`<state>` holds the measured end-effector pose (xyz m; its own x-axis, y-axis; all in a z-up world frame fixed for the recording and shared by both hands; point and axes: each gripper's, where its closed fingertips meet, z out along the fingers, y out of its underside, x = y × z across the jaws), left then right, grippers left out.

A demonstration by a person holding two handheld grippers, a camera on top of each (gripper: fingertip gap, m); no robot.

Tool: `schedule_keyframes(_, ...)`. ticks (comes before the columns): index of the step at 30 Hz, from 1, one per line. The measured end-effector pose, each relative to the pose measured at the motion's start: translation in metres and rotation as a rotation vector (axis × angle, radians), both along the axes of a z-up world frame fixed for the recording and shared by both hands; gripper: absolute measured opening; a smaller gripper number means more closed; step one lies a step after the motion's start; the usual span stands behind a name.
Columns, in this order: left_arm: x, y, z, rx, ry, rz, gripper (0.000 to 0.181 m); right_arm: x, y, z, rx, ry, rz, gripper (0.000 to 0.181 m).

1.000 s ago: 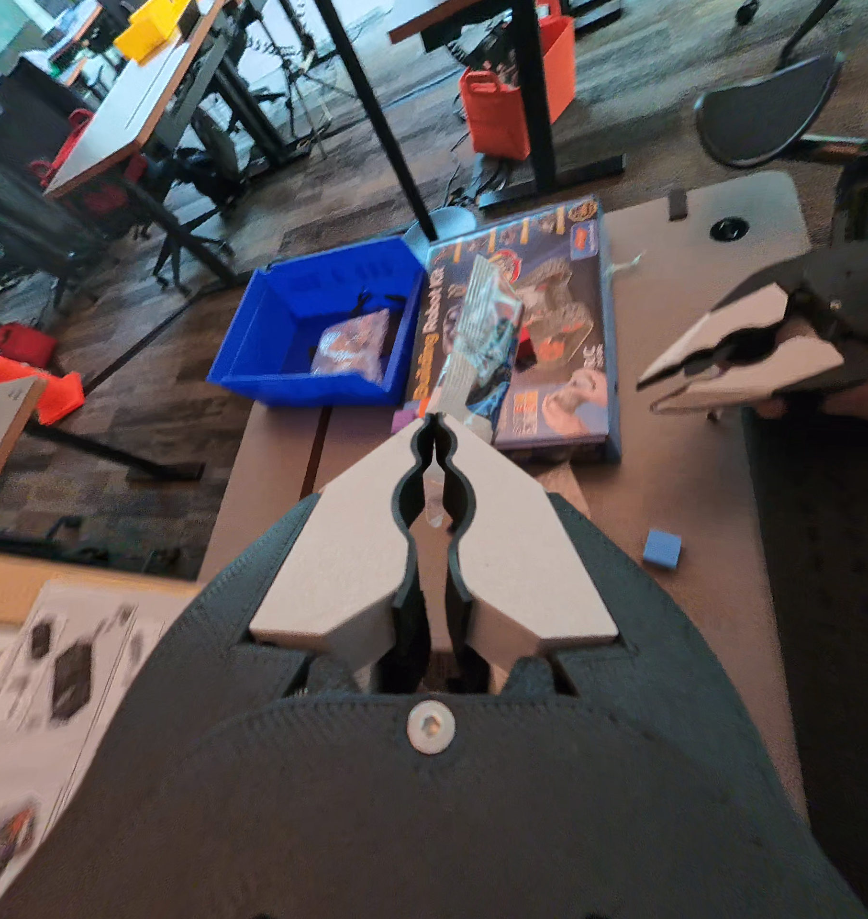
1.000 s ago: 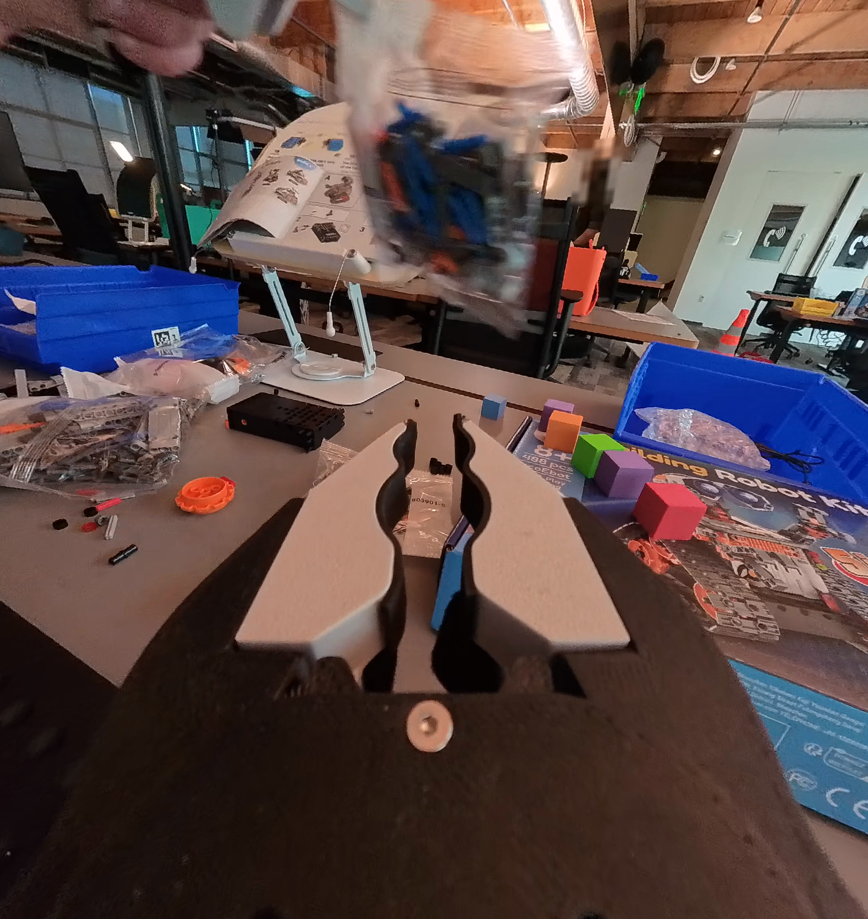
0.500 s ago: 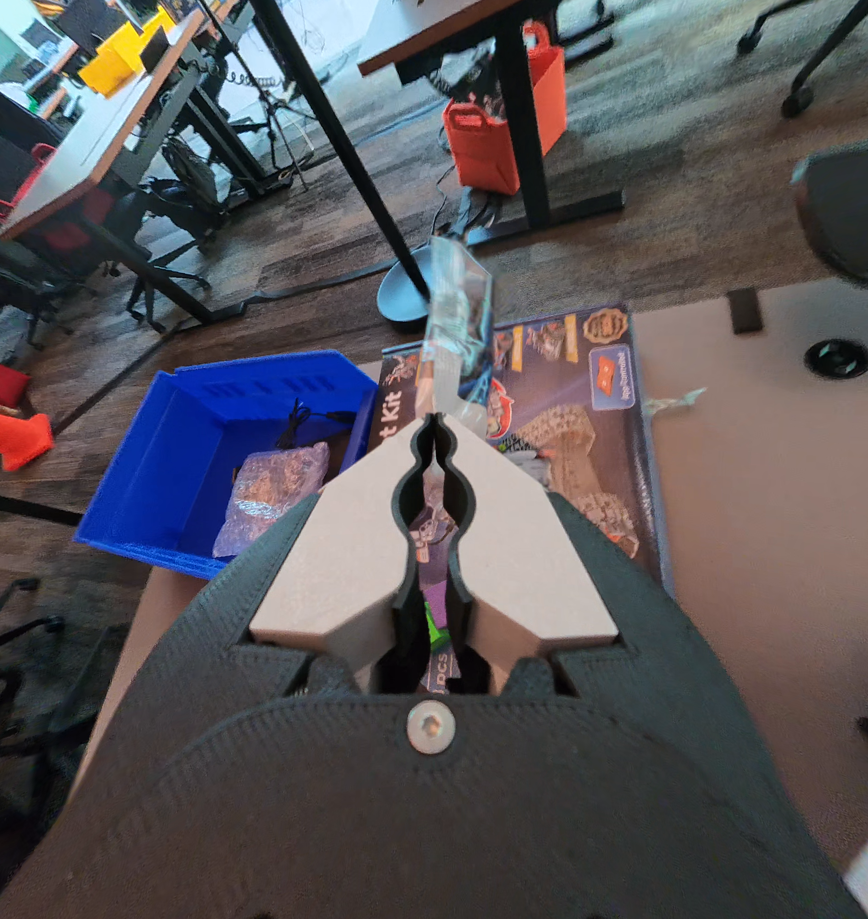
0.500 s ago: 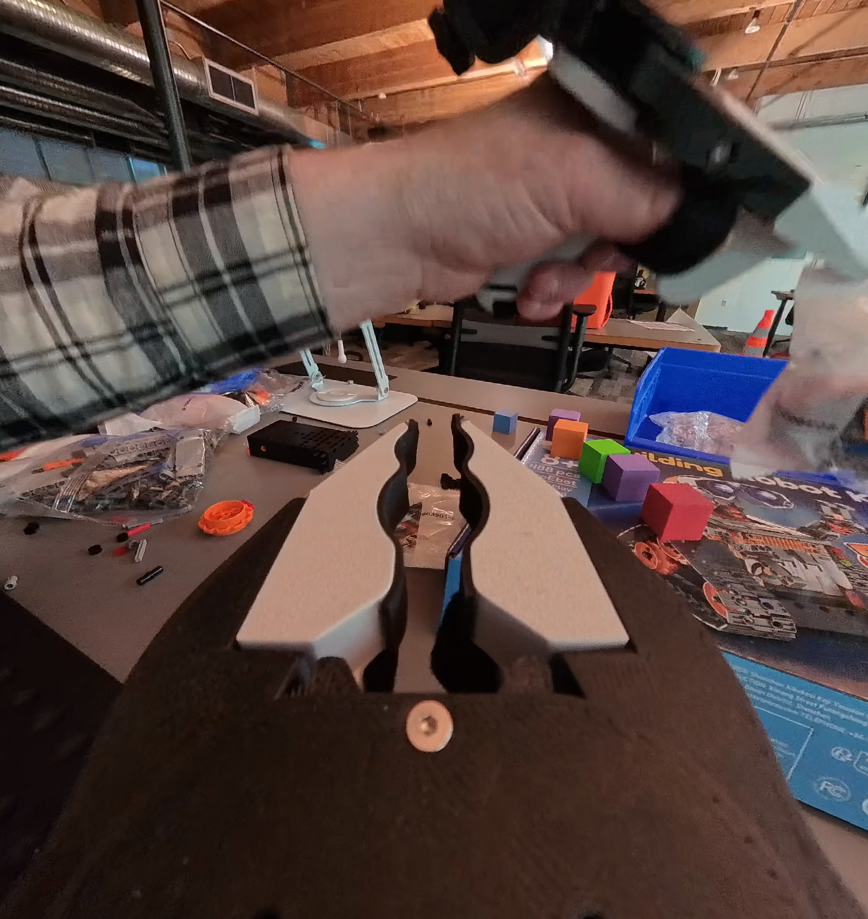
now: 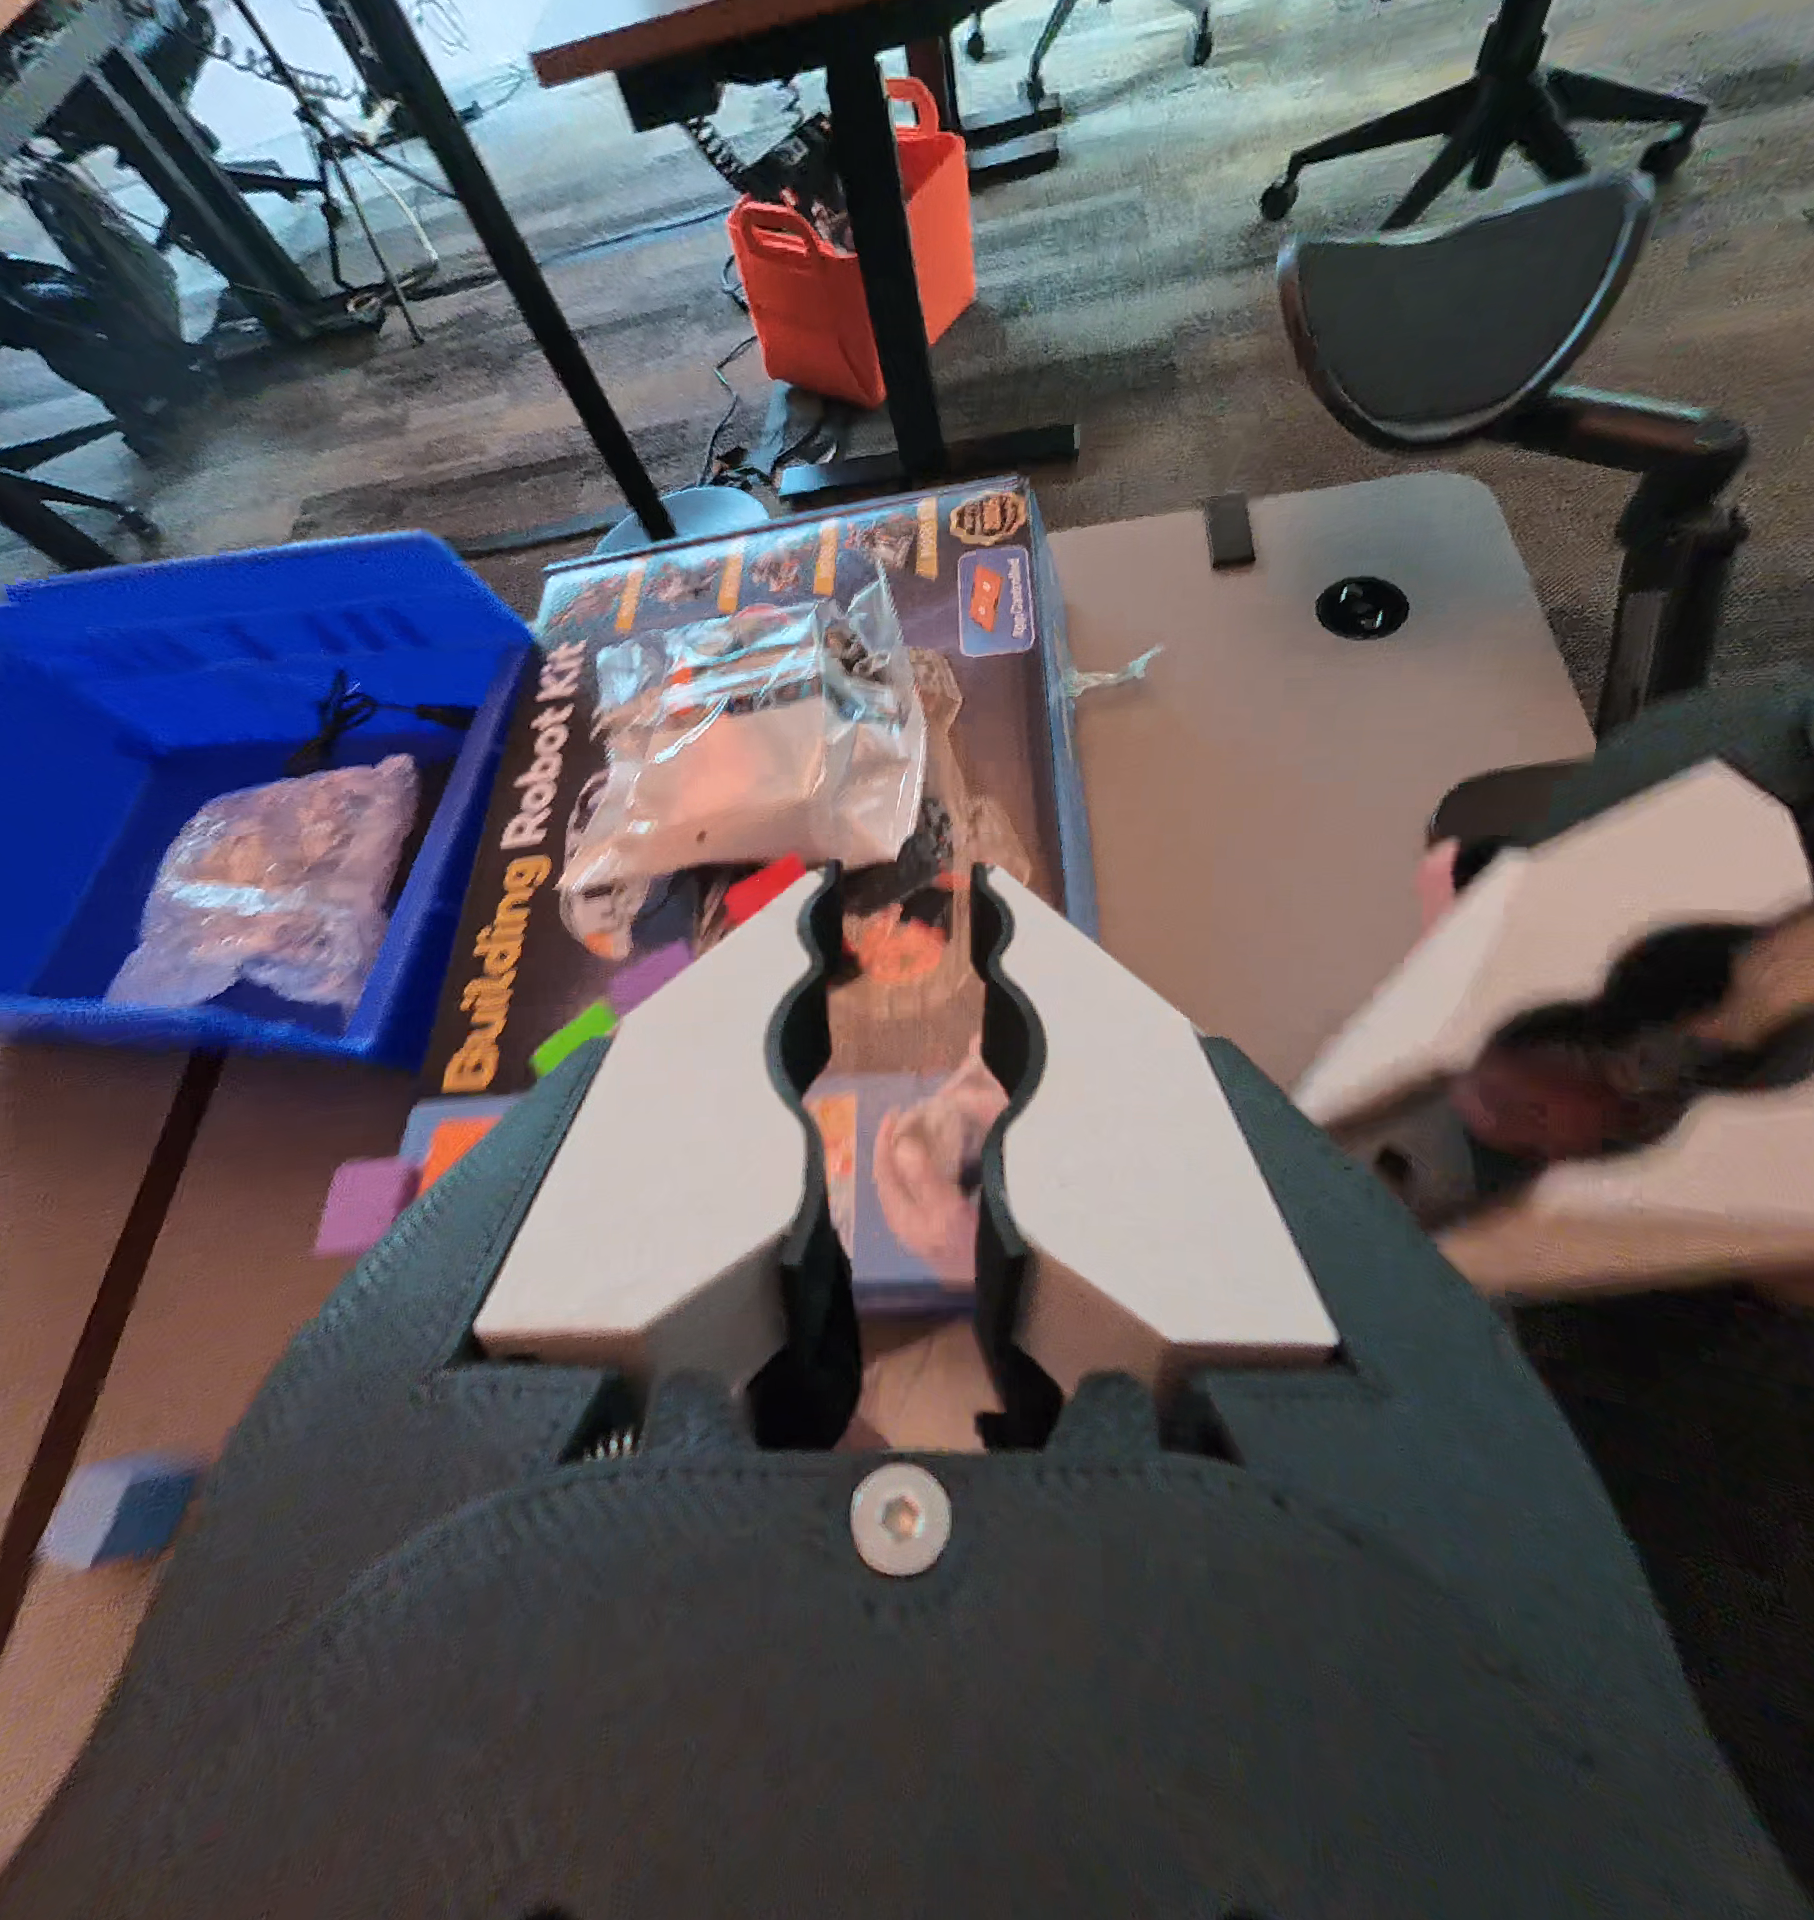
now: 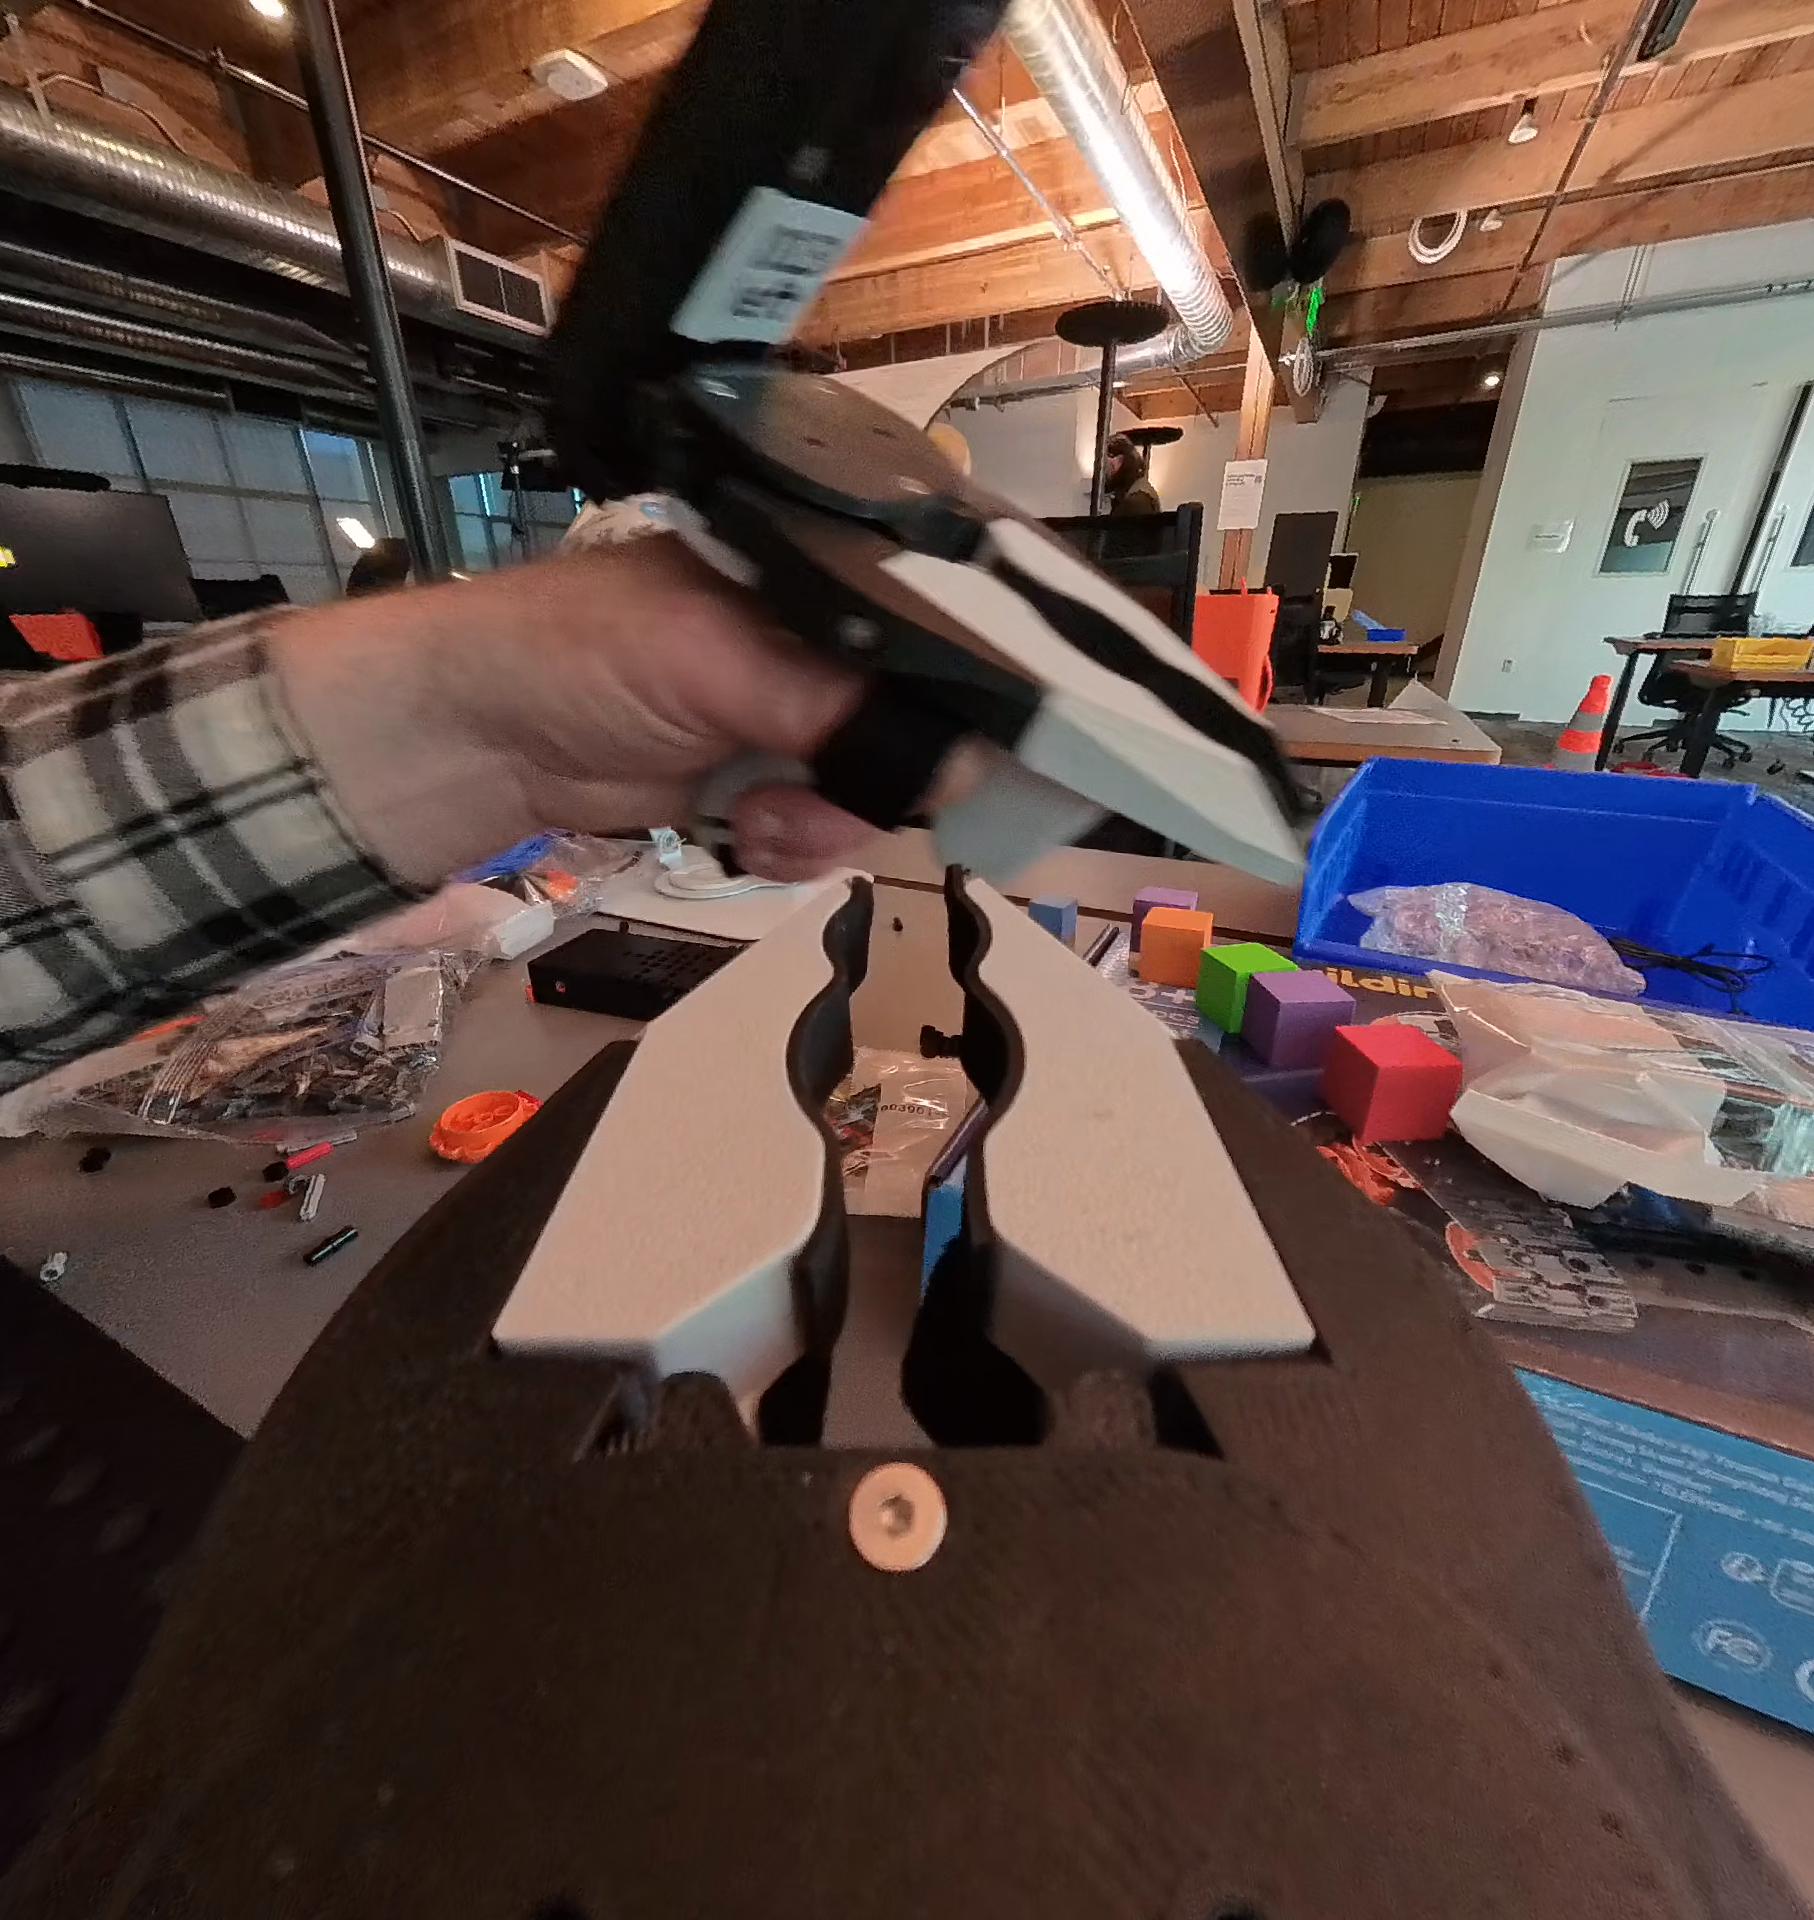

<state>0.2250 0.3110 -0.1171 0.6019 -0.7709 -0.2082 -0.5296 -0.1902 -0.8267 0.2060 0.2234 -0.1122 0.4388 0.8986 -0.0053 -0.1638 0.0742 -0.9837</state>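
Open-plan workshop, cluttered grey table (image 6: 207,1299): clear parts bag (image 5: 747,758) lies loose on the printed kit box (image 5: 1028,665), long axis roughly across the box, just ahead of the left gripper (image 5: 903,894), whose jaws stand narrowly apart and empty. Right gripper (image 6: 908,888) also narrowly parted and empty, farther off to the side. Right wrist view alone shows the foam cubes (image 6: 1386,1081) beside the bag; left wrist view alone shows the blue bin (image 5: 435,831) left of the box.
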Motion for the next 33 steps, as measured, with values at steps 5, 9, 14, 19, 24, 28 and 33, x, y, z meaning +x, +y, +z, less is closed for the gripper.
schedule_keyframes(5,-0.058,-0.029,0.002,0.053,0.030,0.136,0.018,0.010,0.024,-0.013,-0.064,-0.136,-0.063,0.021)
schedule_keyframes(9,-0.073,-0.042,-0.026,0.006,-0.045,0.210,0.017,0.020,0.064,-0.020,-0.089,-0.346,-0.109,0.031)
schedule_keyframes(14,-0.063,-0.058,-0.056,0.002,-0.018,0.218,0.017,0.010,0.120,-0.038,-0.076,-0.666,-0.112,0.032)
schedule_keyframes(19,-0.061,-0.063,-0.075,-0.001,0.039,0.206,0.017,0.001,0.149,-0.079,-0.120,-0.922,-0.109,0.036)
schedule_keyframes(24,-0.062,-0.062,-0.067,0.026,0.028,0.207,0.016,0.003,0.162,-0.074,-0.056,-0.945,-0.196,0.032)
schedule_keyframes(28,-0.063,-0.062,-0.070,0.023,0.023,0.206,0.016,0.000,0.165,-0.084,-0.080,-0.973,-0.168,0.036)
schedule_keyframes(33,-0.066,-0.060,-0.071,0.021,0.015,0.211,0.015,-0.009,0.169,-0.086,-0.097,-0.993,-0.173,0.027)
